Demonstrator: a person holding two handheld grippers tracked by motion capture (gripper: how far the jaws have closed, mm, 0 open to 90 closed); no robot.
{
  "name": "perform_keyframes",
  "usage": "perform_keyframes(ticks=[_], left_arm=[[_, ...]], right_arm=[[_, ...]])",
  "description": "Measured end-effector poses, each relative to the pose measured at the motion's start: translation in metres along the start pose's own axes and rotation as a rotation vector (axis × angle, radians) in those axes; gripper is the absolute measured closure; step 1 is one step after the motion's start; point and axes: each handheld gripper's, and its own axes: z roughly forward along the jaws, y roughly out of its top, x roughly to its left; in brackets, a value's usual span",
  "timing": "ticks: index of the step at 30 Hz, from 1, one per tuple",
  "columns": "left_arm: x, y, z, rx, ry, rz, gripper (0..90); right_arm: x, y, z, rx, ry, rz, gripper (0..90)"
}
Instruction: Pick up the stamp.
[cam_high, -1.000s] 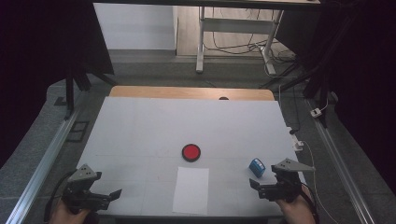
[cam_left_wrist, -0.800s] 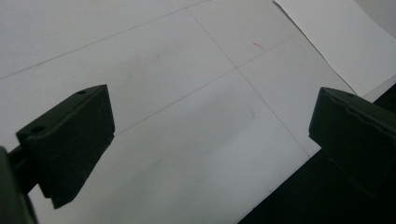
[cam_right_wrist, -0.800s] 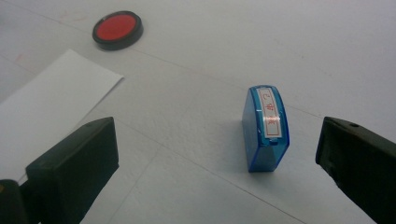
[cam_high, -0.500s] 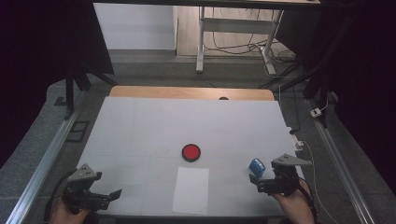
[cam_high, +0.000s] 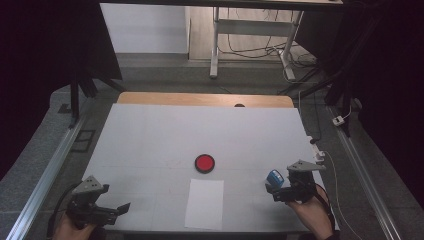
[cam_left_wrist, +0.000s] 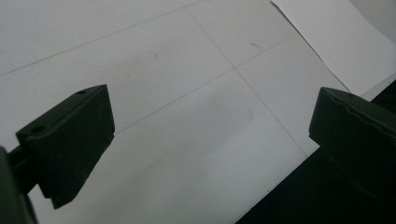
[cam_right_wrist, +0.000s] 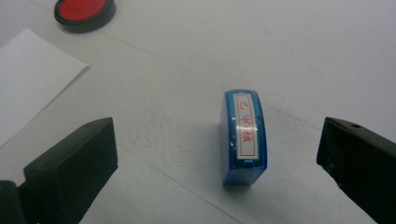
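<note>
A: Compared with one second ago, the right hand-held gripper (cam_high: 281, 189) has moved a little forward and now stands just behind the blue stamp (cam_high: 274, 178). The left hand-held gripper (cam_high: 111, 212) has stayed at the near left corner of the bench (cam_high: 150, 140).

B: Where is the stamp in relation to the right jaws?

A: In the right gripper view the blue stamp (cam_right_wrist: 243, 136) stands on the bench between the two black jaws, a bit ahead of their tips and nearer to the right one. It touches neither jaw. Its white label with red characters faces up.

B: So the right hand-held gripper is spread?

A: Yes, its jaws stand wide apart and hold nothing. The left hand-held gripper (cam_left_wrist: 210, 154) also has its jaws wide, with bare bench surface between them, and it holds nothing.

B: What else lies near?

A: A red ink pad (cam_high: 204, 163) in a dark round case lies ahead and to the left of the right hand-held gripper, well apart from the stamp. A white sheet of paper (cam_high: 205, 204) lies to the left of that gripper, just in front of the ink pad as seen from the person. In the left gripper view a corner of this paper (cam_left_wrist: 336, 42) shows ahead and to the right of the left jaws.
</note>
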Motion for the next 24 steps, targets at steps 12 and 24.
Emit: perform_keyframes(ticks=[12, 24], left_arm=[[0.000, 0.000, 0.000, 0.000, -0.001, 0.000, 0.8], [-0.001, 0.000, 0.000, 0.004, -0.002, 0.007, 0.9]], right_arm=[[-0.012, 0.003, 0.017, 0.053, -0.037, -0.018, 0.0], [-0.016, 0.008, 0.019, 0.090, -0.021, -0.036, 15.2]])
